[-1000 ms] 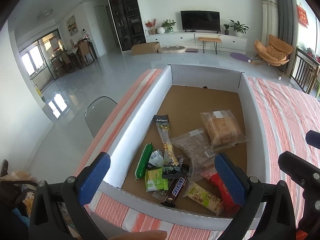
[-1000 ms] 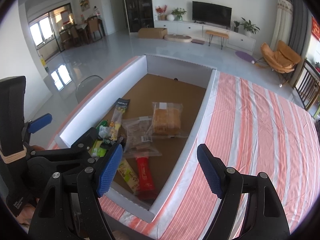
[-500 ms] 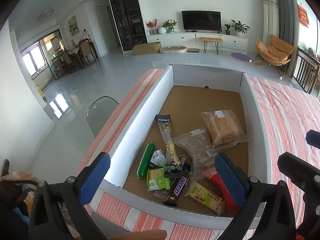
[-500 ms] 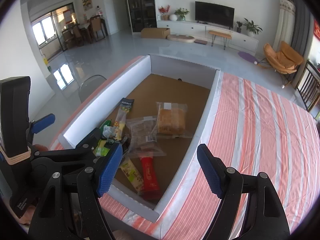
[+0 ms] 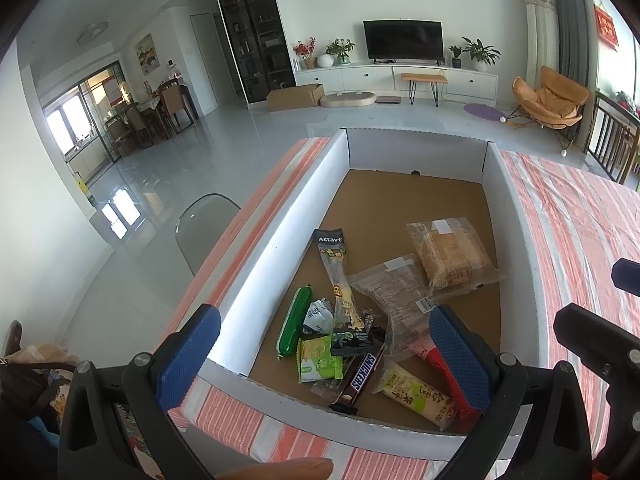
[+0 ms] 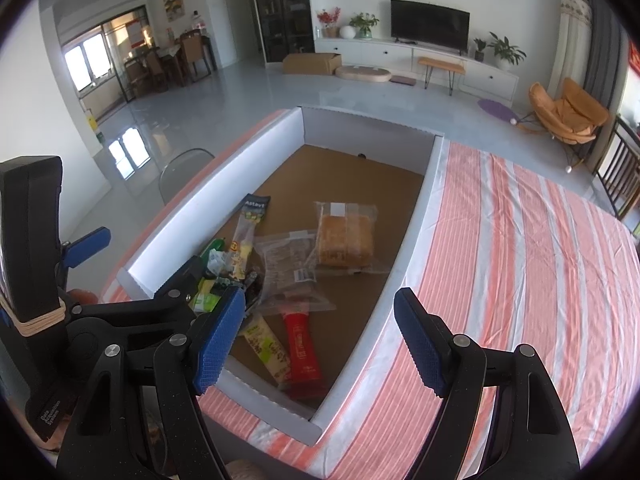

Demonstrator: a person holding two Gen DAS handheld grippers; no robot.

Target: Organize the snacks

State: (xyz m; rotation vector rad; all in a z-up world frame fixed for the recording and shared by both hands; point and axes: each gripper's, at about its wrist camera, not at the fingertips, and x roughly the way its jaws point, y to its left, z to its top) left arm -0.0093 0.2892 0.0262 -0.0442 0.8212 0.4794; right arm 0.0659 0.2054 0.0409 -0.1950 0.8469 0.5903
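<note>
Assorted wrapped snacks [image 5: 360, 320] heaped in white-walled cardboard box [image 5: 280, 248]

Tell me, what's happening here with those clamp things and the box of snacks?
A person holds a two-fingered gripper in each hand above a shallow box on a striped tablecloth. Snacks lie jumbled at its near end: a Snickers bar, a green stick, a red packet and bagged bread. The left gripper and right gripper both have open fingers, holding nothing.
</note>
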